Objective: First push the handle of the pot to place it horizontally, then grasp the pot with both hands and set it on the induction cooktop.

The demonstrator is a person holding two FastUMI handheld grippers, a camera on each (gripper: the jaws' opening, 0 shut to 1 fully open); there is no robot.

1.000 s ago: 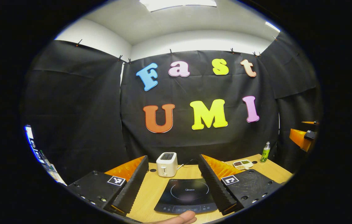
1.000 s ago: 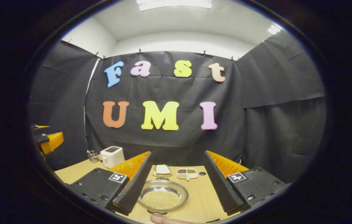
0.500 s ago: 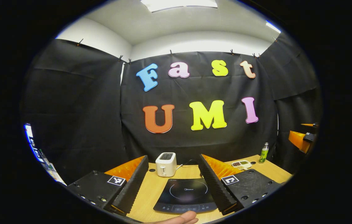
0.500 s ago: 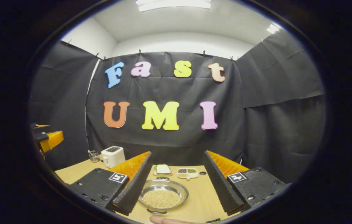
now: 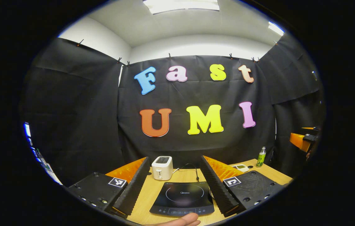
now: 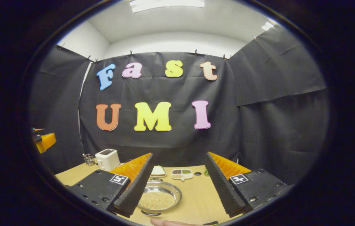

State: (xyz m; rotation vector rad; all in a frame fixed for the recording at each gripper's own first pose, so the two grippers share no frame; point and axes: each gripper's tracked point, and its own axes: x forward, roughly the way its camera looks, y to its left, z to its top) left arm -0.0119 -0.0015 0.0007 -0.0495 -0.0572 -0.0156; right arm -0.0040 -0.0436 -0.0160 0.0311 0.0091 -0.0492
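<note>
Hovering over the bench (image 5: pixel 160 188): left gripper (image 5: pixel 174 183) above cooktop (image 5: pixel 182 198), right gripper (image 6: pixel 177 183) above pot (image 6: pixel 159 199) (both jaws spread wide, gripping nothing).

white toaster (image 5: pixel 162 168), green bottle (image 5: pixel 261 156), divided snack dish (image 6: pixel 182 173)

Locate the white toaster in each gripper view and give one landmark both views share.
Left gripper view: the white toaster stands at the back of the wooden table, left of centre, just behind the induction cooktop, between that gripper's own fingers.
Right gripper view: the toaster stands at the table's far left, outside that gripper's left finger, beside a small wire holder.
Shared landmark: the divided snack tray.
</note>
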